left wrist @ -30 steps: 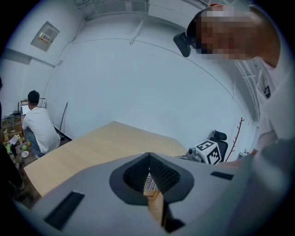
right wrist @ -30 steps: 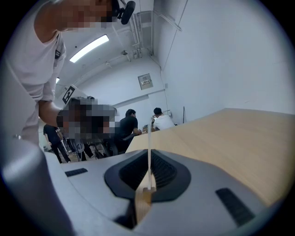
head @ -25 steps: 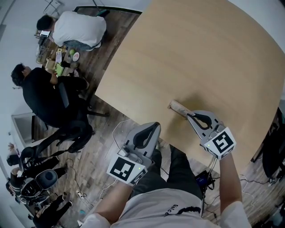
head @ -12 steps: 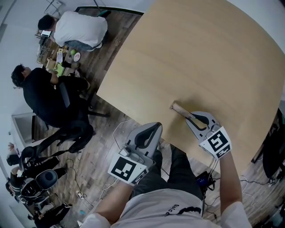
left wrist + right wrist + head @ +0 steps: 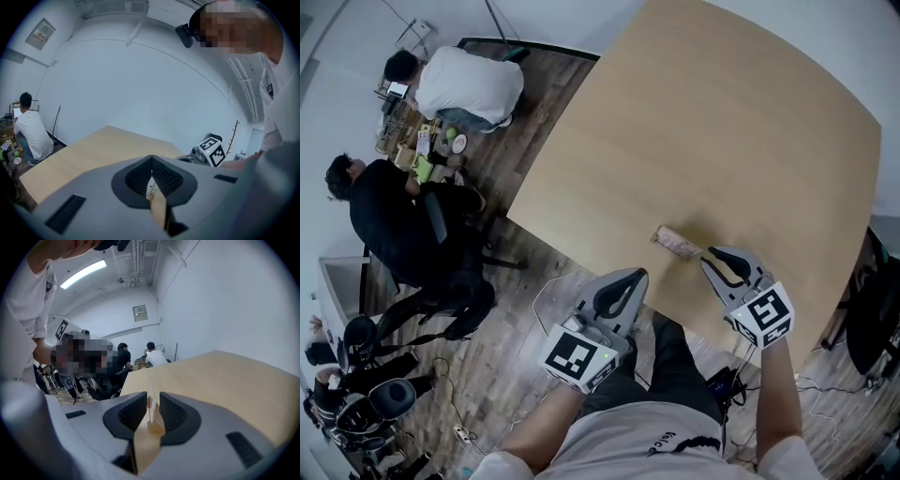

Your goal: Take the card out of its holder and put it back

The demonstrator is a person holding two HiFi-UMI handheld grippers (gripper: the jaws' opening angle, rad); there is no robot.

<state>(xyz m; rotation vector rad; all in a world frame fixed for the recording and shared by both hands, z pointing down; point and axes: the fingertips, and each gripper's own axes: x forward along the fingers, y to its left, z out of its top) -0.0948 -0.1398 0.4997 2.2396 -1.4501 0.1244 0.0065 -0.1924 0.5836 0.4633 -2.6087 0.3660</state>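
A small wooden card holder point(image 5: 677, 243) lies near the table's front edge, with a thin pale card point(image 5: 151, 392) standing edge-on in its slot. My right gripper point(image 5: 711, 254) meets the holder's near end. In the right gripper view its jaws stand a narrow gap apart, and the wooden block point(image 5: 155, 428) sits clamped in that gap. My left gripper point(image 5: 635, 275) hangs just off the table's front edge, left of the holder and apart from it. The left gripper point(image 5: 151, 180) has its jaws pressed together, and I make out no object in them.
The round-cornered wooden table point(image 5: 703, 141) carries nothing else. Beyond its left edge, over the wood floor, two people point(image 5: 459, 80) sit at a cluttered desk, with office chairs point(image 5: 455, 281) nearby. A dark object point(image 5: 872, 309) hangs off the table's right side.
The head camera has tipped, so the whole scene sits a little lower. My right gripper stays at the holder's end. My left gripper has edged slightly to the right.
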